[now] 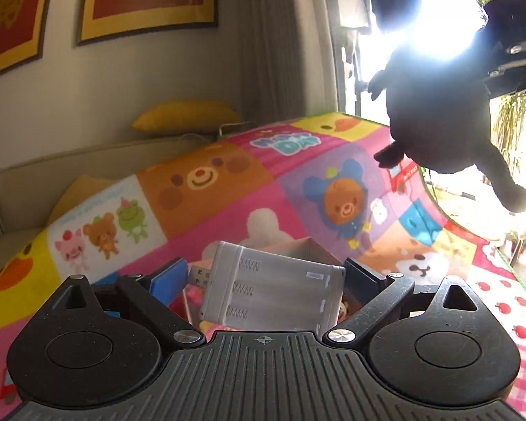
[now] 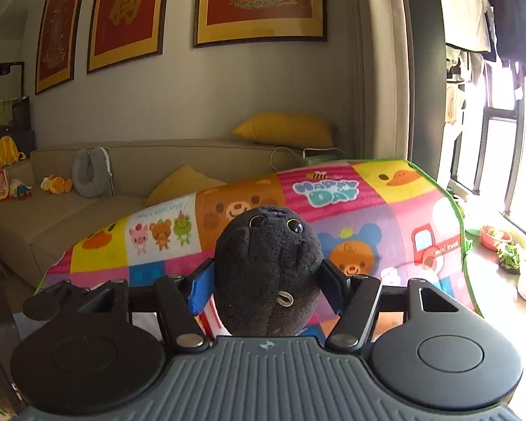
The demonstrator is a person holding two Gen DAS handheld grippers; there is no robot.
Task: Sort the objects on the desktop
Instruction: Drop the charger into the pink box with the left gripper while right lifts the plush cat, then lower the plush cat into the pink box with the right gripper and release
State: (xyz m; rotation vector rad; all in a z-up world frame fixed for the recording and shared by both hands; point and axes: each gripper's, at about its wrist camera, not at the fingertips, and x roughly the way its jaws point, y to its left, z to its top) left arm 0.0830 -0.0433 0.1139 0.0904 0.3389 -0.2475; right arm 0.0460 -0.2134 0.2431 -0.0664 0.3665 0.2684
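Observation:
My left gripper (image 1: 263, 277) is shut on a silver battery case (image 1: 273, 291) with three spring slots, held above the colourful cartoon mat (image 1: 228, 182). A cardboard box (image 1: 312, 249) edge shows just behind the case. My right gripper (image 2: 268, 277) is shut on a black plush toy (image 2: 266, 273), face up with two shiny eyes, held above the mat (image 2: 368, 217). In the left wrist view the plush (image 1: 438, 115) hangs in the air at the upper right, with the right gripper's body above it, backlit by the window.
A beige sofa (image 2: 52, 210) with yellow cushions (image 2: 287, 128), a grey neck pillow and small toys stands behind the mat. Framed red pictures hang on the wall. Potted plants (image 2: 508, 249) and a bright window are at the right.

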